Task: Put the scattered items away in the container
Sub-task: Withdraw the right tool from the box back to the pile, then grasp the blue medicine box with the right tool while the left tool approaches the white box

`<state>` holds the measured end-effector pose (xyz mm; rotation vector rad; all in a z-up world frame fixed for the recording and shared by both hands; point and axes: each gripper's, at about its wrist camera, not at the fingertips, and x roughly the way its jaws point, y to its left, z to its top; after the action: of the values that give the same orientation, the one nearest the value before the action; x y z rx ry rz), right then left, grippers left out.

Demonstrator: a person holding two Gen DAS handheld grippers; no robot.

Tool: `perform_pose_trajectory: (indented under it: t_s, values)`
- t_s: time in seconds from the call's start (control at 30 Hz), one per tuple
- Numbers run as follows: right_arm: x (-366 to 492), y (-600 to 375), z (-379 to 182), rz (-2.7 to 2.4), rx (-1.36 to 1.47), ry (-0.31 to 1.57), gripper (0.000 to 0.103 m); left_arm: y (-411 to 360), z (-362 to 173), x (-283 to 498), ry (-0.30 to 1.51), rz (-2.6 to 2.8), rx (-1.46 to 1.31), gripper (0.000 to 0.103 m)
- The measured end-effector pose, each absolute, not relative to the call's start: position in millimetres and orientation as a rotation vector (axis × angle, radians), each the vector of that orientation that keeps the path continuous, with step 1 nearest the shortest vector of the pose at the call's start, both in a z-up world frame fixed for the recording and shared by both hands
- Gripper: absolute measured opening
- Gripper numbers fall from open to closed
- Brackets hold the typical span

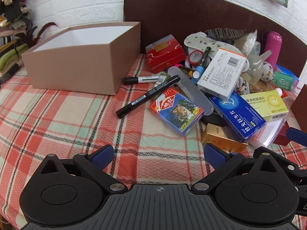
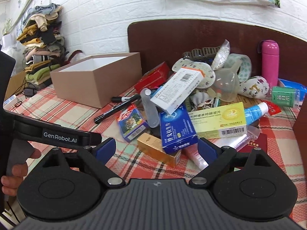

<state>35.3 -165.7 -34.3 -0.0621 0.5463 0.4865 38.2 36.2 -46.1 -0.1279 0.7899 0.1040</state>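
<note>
- Left wrist view, far left: a brown cardboard box (image 1: pixel 76 65) with a white inside sits open and empty on the plaid tablecloth (image 1: pixel 57 118).
- Just right of the box, a black marker (image 1: pixel 147 95) lies slanted, its upper end on the edge of the pile; a second marker (image 1: pixel 141 80) lies flat behind it, near the box's corner.
- Next comes a playing-card pack (image 1: pixel 177 110) with a tiger picture, then a blue medicine box (image 1: pixel 238 115), with a white medicine box (image 1: pixel 220 72) stacked above them.
- A gold carton (image 1: pixel 220 138) lies at the near edge of the pile, close to the left gripper's right finger.
- At far right a pink flask (image 1: pixel 273 48) stands upright against the dark backboard.
- Left gripper (image 1: pixel 159 153) hangs above bare cloth, spread wide with nothing between its fingers.
- Right wrist view: the right gripper (image 2: pixel 156 147) is also wide and empty, its fingers flanking the gold carton and blue medicine box without touching them.
- At the left edge of that view, a hand (image 2: pixel 17 168) grips the other tool's handle.
</note>
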Motion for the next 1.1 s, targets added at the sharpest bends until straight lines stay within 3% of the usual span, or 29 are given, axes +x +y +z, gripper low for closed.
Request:
perform_pose_trajectory:
  t_s: [0.5, 0.77, 1.1]
  values:
    - [79.4, -166.8, -52.3, 0.431, -0.084, 0.609, 0.093, 31.7, -71.6, 87.9, 0.855, 0.054, -0.114, 0.103]
    - [96.4, -159.3, -62.4, 0.445, -0.11, 0.645, 0.086, 32.0, -88.7, 113.7, 0.907, 0.001, -0.13, 0.087]
    - [109.1, -151.2, -70.7, 0.464, -0.126, 0.681, 0.079, 31.4, -95.8, 126.9, 0.913, -0.025, -0.124, 0.08]
